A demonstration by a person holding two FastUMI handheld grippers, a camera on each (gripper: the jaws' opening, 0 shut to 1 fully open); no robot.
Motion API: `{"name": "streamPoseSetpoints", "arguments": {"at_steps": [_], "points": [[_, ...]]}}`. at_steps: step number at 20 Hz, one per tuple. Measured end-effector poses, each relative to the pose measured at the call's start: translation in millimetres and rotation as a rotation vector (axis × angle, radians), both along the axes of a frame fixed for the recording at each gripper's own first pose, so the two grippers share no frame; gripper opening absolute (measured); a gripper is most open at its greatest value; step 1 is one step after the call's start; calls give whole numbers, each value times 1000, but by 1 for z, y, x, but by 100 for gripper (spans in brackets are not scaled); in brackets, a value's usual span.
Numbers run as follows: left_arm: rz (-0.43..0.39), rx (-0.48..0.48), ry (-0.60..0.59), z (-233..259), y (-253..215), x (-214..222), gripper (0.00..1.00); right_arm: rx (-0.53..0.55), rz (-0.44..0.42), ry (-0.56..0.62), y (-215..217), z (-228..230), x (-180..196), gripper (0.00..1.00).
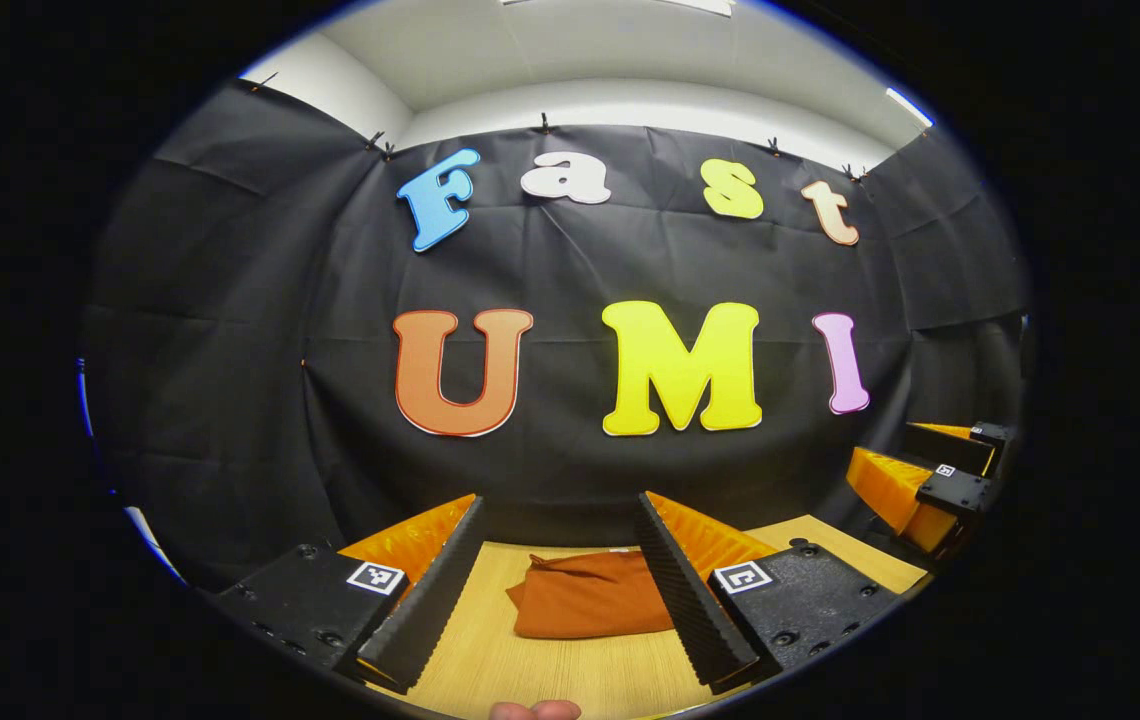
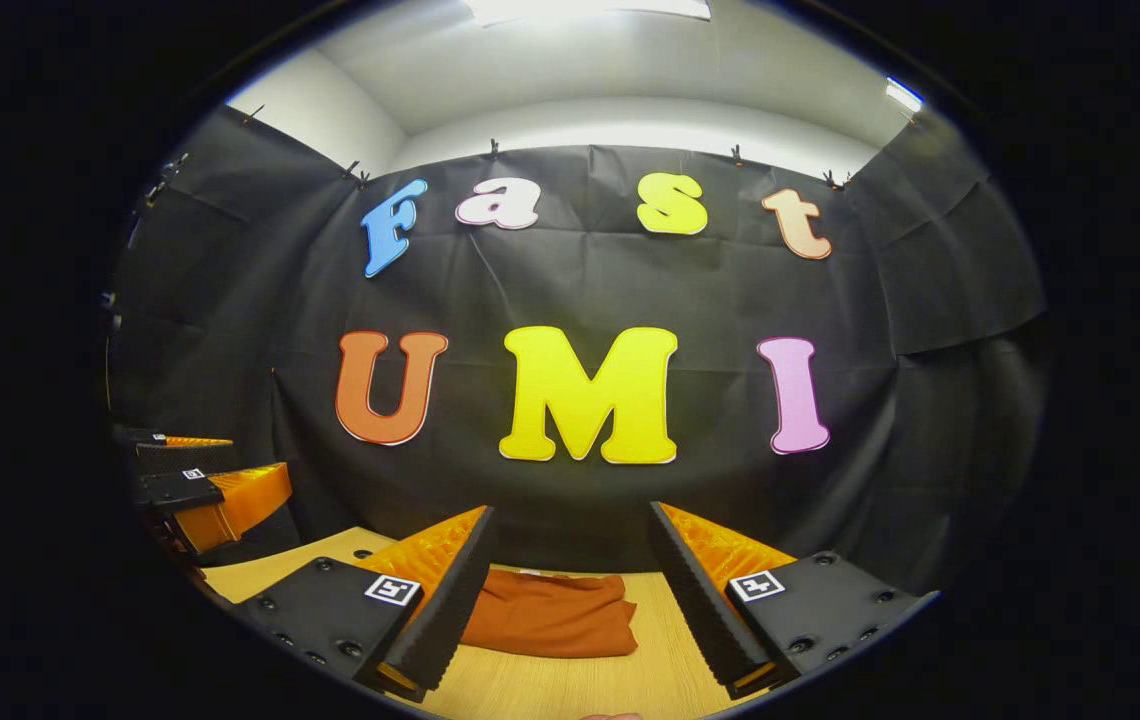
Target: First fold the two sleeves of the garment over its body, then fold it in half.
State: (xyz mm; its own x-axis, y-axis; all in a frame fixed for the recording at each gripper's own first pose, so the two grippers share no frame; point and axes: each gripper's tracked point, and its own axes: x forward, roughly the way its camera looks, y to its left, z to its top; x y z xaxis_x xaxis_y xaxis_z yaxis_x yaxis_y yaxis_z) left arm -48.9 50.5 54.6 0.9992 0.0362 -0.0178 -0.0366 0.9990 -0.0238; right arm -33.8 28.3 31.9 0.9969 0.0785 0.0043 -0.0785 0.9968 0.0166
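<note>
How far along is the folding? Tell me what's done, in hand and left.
Done, apparently: the garment lies on the table as a compact bundle, no sleeves spread out. In hand: nothing; the left gripper and right gripper are both open and held clear of it. Left: whether the final halving is finished cannot be judged from this low angle.

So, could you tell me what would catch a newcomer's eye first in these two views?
The rust-orange garment stands out first, lying bunched on the pale wooden table near the black cloth wall. Next come the claws: the left claw and the right claw both hang open above the table, each framing the garment between orange-backed black fingers without touching it.
</note>
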Motion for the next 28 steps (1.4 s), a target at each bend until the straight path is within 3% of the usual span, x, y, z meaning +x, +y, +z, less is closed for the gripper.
{"name": "streamPoseSetpoints", "arguments": {"at_steps": [4,5,6,13,14,17,28], "points": [[2,2,-1,0,0,-2,96,-2,1,1,0,-1,0,96],[2,4,-2,0,0,-2,100,-2,1,-1,0,0,0,96],[3,5,-3,1,1,-1,96,-2,2,-2,2,0,0,96],[4,8,-12,4,0,0,96,-5,7,-15,2,2,1,96],[4,11,-14,5,0,0,100,-4,9,-19,3,3,1,96],[3,18,-20,8,-2,1,96,-8,15,-28,4,5,4,96],[18,35,-37,14,8,-2,96,-13,68,-34,28,10,5,96]]}}
